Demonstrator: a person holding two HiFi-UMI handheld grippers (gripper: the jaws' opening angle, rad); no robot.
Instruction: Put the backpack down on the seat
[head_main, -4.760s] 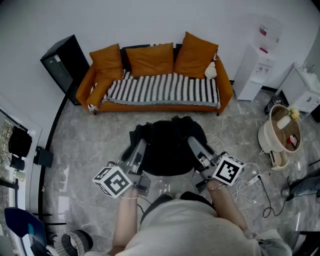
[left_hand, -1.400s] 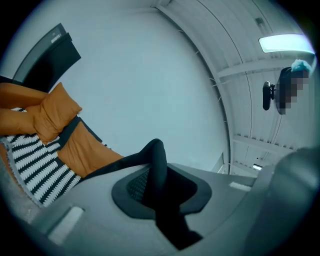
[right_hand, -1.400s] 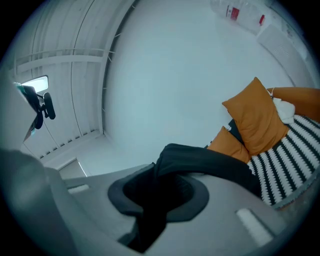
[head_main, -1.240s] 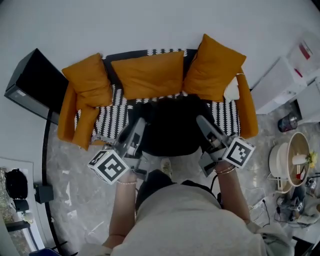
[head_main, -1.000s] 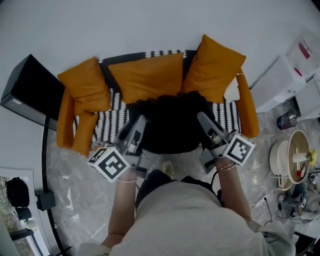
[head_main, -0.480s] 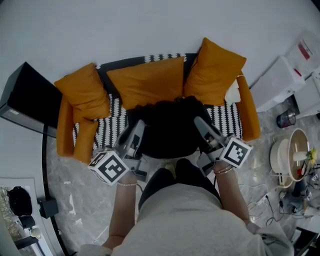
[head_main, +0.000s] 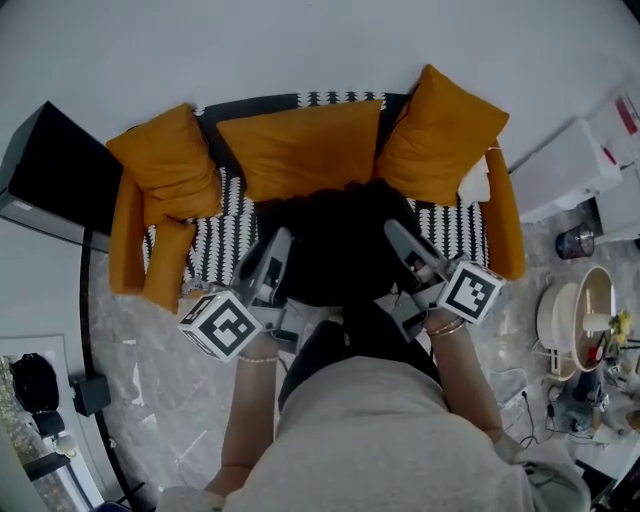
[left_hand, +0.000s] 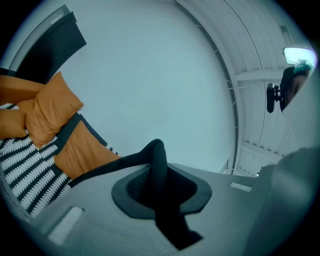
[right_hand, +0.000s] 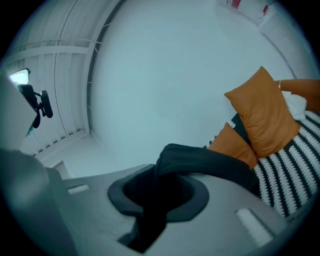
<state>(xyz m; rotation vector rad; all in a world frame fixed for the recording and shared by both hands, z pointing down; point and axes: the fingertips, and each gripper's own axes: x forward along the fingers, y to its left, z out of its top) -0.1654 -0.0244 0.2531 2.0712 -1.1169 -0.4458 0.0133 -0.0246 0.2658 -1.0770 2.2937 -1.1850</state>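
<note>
Left gripper (left_hand: 159, 186) and right gripper (right_hand: 156, 196) each pinch fabric of the black backpack (head_main: 340, 240), now hanging over the striped sofa seat (head_main: 216, 242) below the orange cushions (head_main: 300, 150), carried there from the open floor (head_main: 150, 400). Whether it touches the seat is unclear, but release looks near.

The backpack (head_main: 340, 245) hides the middle of the striped seat (head_main: 450, 228). At ten o'clock the black cabinet (head_main: 60, 165) runs off the edge.
</note>
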